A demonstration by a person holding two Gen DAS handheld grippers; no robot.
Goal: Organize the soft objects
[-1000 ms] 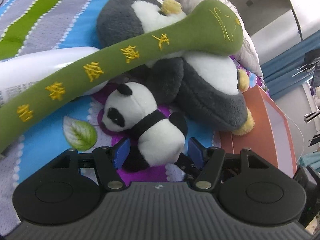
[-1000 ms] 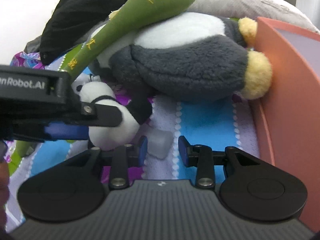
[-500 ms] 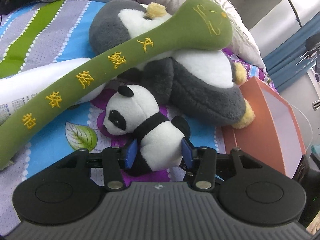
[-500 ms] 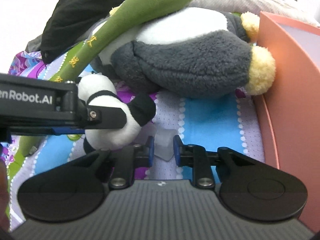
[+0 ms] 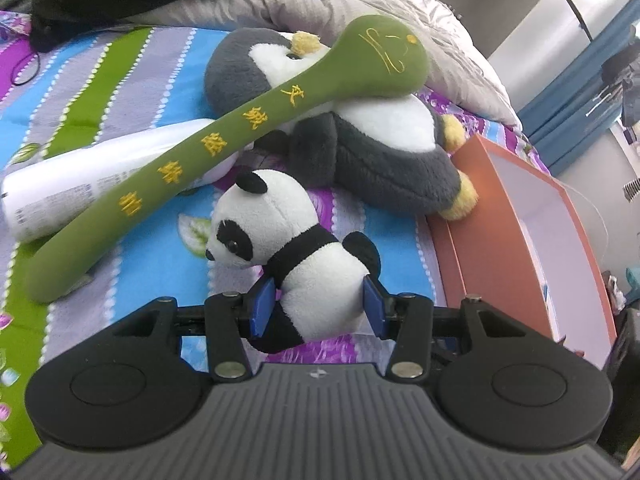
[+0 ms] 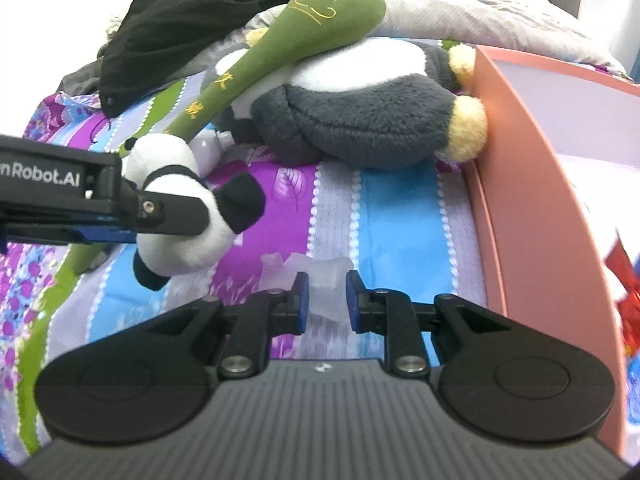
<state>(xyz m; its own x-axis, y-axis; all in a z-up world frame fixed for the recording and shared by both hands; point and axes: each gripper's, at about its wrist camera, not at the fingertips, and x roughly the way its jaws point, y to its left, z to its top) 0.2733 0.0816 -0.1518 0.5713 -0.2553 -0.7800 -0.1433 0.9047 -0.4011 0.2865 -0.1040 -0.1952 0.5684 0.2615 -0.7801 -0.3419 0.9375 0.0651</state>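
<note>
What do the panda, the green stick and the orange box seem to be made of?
Panda: short fluffy plush, matte, fuzzy at the edges; it bulges between the left tool's pads.
Green stick: smooth, short-napped fabric over stuffing, with yellow embroidered characters.
Orange box: probably cardboard or thin board, matte, with flat stiff walls and sharp edges; plastic cannot be ruled out.
</note>
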